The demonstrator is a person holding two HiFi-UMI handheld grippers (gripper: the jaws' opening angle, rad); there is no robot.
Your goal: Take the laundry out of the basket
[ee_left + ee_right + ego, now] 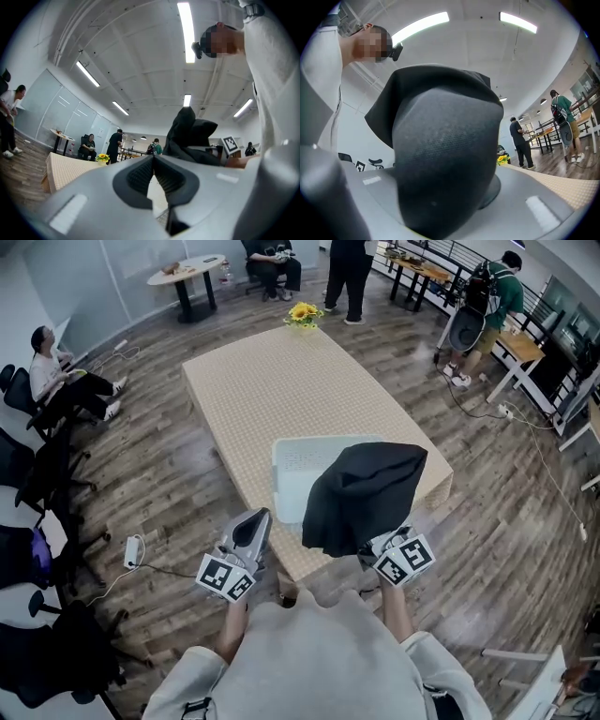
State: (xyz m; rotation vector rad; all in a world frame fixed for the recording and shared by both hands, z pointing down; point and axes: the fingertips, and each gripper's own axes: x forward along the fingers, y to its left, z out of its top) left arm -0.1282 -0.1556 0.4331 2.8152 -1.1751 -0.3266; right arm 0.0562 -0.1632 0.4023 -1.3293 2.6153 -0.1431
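Wood-floored office with a beige-covered desk (281,381). A pale basket (292,465) sits at the desk's 6 o'clock edge. The right gripper (389,547), jaws clenched on a dark garment (366,491), holds it raised over the basket's 3 o'clock side, presumably to clear the rim. The left gripper (153,158), at the basket's 7 o'clock, has its jaws closed on nothing.
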